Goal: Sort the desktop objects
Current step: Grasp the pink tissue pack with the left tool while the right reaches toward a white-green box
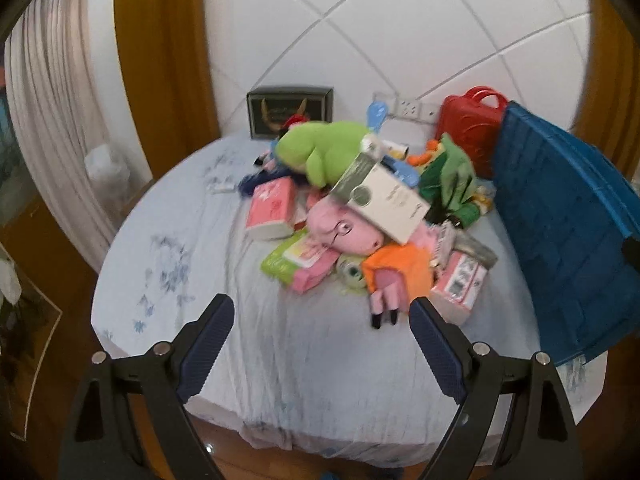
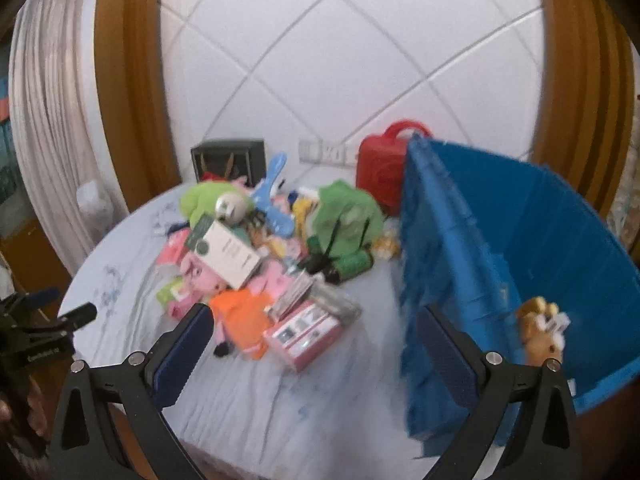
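Because the white box (image 1: 380, 196) lies loose on the pink plush pig (image 1: 352, 232) at frame centre, it may slide off; both the left gripper (image 1: 320, 322) and the right gripper (image 2: 312, 330) have wide, empty jaws.

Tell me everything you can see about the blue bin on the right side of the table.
The blue bin looks like ribbed plastic, large and open at the top. It stands on the table at its right edge, beside the toy pile, in front of a red case. Inside it lies one small yellow-brown plush toy. Neither gripper touches it.
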Demonstrator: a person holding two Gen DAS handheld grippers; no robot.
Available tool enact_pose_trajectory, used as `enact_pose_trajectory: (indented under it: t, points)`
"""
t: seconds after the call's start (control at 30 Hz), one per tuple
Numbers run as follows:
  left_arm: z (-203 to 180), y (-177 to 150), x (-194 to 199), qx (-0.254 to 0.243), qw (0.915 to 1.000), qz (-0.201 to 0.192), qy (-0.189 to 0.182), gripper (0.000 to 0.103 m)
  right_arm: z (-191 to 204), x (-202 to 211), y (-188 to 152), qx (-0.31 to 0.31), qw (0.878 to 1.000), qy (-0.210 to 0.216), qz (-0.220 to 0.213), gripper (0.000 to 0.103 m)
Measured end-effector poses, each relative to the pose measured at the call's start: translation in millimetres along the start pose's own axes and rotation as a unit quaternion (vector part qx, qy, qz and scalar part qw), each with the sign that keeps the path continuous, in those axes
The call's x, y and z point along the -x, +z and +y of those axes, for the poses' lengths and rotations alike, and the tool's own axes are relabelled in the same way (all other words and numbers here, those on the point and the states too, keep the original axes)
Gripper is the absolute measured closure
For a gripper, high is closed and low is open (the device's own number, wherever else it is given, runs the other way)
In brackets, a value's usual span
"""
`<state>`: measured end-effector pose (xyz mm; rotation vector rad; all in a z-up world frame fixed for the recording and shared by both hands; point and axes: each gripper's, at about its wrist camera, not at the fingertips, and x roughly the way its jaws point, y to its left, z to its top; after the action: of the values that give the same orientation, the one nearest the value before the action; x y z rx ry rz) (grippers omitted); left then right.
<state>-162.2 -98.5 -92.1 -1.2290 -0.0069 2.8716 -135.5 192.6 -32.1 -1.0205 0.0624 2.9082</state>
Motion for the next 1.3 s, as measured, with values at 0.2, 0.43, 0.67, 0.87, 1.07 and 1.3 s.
enact_pose_trajectory:
  t: [0.2,0.43,0.67,0.87,1.07,1.3]
  points:
    - [14.7,-0.5,-33.6,0.005,0.9996,0.028,0.004,0.013,19.0,-44.0,-3.1,0.010,0.999,0.005,0.039,0.000]
    - [12.7,24.4,-80.0,0.008,0.9985,0.052,0.016,0.013,25.1,-110.0,9.1,0.005,0.997,0.040,0.066,0.000]
    - [3.0,73.4,-115.2,-0.003,0.9985,0.045,0.030,0.013,26.8,-174.9,13.4,0.015,0.993,0.065,0.098,0.000]
    - [26.6,81.1,-160.7,-0.004,0.9968,0.073,0.034,0.013,50.7,-225.2,8.2,0.045,0.985,0.057,0.154,0.000]
    - [78.4,69.4,-225.1,0.013,0.9913,0.128,0.029,0.013,82.8,-247.7,11.3,0.054,0.984,0.053,0.162,0.000]
    - [117.0,62.4,-278.5,0.004,0.9847,0.174,0.005,0.013,107.9,-277.4,15.7,0.018,0.983,0.023,0.180,0.000]
